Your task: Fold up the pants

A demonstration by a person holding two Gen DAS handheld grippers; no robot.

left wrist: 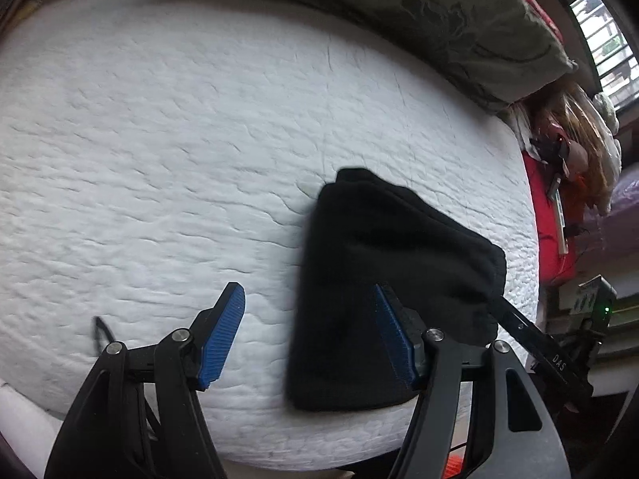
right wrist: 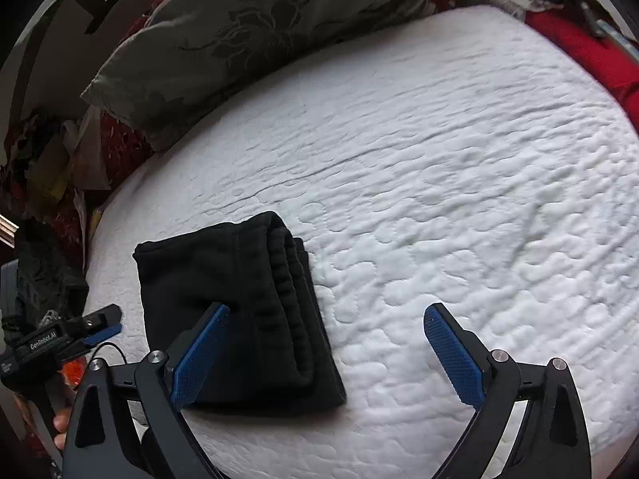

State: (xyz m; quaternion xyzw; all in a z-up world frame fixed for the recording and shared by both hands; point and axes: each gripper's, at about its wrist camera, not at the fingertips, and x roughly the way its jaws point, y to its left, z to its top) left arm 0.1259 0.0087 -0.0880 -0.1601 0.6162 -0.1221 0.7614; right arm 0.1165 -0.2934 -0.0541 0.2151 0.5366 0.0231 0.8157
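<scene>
Black pants (left wrist: 383,279) lie folded into a compact bundle on a white quilted mattress (left wrist: 179,139). In the right wrist view the pants (right wrist: 239,303) show their gathered waistband on the right side of the bundle. My left gripper (left wrist: 309,315) is open and empty, its right finger over the bundle's near edge. My right gripper (right wrist: 325,335) is open and empty, its left finger over the bundle. The left gripper also shows at the left edge of the right wrist view (right wrist: 100,325).
A grey floral pillow (left wrist: 459,20) lies along the mattress's far edge, also in the right wrist view (right wrist: 239,40). Red bedding (left wrist: 551,219) and piled clothes (left wrist: 579,151) sit past the mattress edge. Clutter (right wrist: 44,167) lies beside the bed.
</scene>
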